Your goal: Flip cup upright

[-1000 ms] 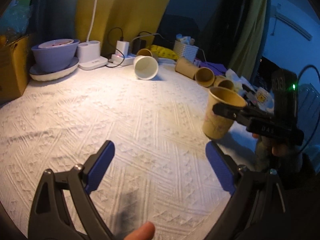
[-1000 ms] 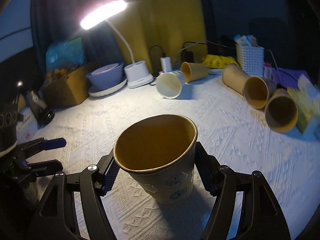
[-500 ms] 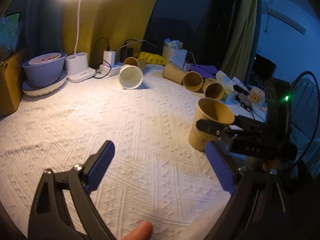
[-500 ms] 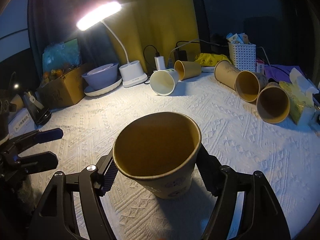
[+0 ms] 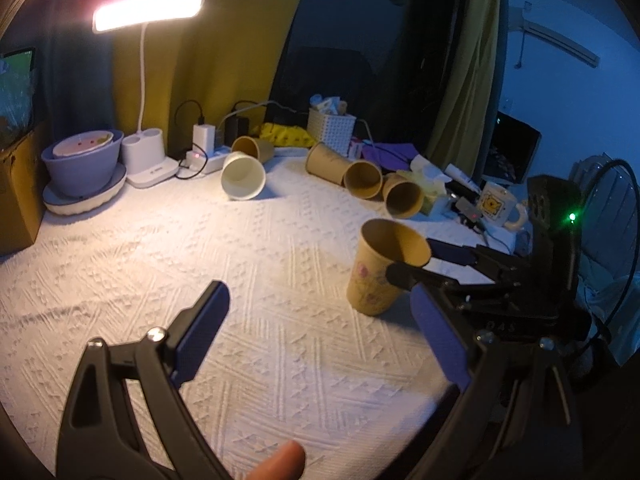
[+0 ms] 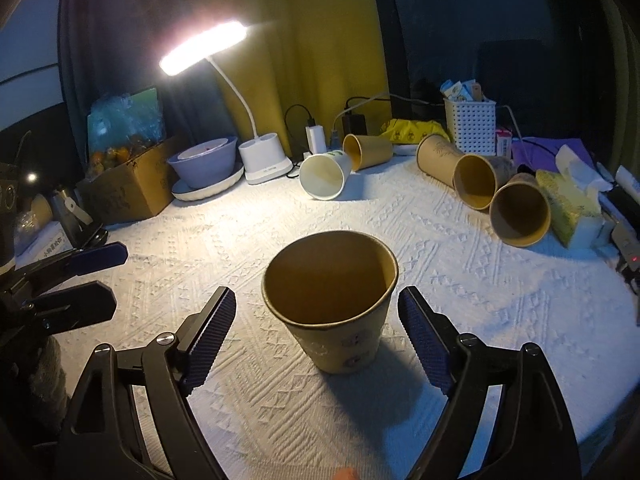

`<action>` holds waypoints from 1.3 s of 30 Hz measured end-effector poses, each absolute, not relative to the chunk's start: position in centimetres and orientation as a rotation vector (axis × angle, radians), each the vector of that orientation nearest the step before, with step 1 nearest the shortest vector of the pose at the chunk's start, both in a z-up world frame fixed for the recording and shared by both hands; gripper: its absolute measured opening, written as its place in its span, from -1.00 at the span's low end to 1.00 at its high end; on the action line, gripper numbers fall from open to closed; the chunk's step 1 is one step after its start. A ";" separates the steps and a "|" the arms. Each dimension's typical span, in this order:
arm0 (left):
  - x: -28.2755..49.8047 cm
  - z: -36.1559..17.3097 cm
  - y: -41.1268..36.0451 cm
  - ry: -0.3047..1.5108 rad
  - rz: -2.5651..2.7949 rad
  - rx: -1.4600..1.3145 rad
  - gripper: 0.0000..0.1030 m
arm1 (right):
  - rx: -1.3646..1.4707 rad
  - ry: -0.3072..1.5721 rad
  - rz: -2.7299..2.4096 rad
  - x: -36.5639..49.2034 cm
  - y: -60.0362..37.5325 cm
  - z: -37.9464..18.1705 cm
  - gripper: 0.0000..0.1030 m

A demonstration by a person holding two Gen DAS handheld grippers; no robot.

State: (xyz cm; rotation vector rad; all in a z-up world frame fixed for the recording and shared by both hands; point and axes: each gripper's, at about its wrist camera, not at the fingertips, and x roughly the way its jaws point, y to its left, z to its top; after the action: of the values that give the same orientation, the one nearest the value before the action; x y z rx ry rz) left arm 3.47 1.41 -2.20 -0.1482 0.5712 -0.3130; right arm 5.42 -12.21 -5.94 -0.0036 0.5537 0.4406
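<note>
Brown paper cup (image 6: 334, 308) stood upright on the white textured cloth (image 6: 460, 288), in the lower middle of the right wrist frame, mouth up. The right gripper (image 6: 316, 338) was wide, its blue pads (image 6: 420, 338) on both sides of the cup and not touching it. The left gripper (image 5: 320, 332) was also wide and held nothing, at the bottom of its frame. Several other cups (image 6: 520, 216) lay on their sides near the lamp (image 6: 204, 46) in the upper part.
</note>
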 end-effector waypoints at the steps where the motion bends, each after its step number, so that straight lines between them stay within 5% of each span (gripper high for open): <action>1: 3.3 -2.0 1.4 0.565 -0.315 -0.150 0.81 | -0.007 0.550 0.438 5.1 -12.3 -5.7 0.67; 26: -0.4 3.3 0.2 0.327 -0.140 -0.095 0.81 | -0.071 0.313 0.312 -2.6 -14.9 3.0 0.66; 39: -0.7 2.7 -0.3 0.328 -0.100 -0.049 0.81 | -0.072 0.308 0.329 -2.9 -15.4 2.6 0.66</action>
State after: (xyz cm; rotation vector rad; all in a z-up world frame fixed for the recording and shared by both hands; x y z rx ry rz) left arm -0.68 -0.32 2.68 -0.0486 0.3280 -0.1004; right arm -2.94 -15.44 2.61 -0.0722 0.3078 0.3295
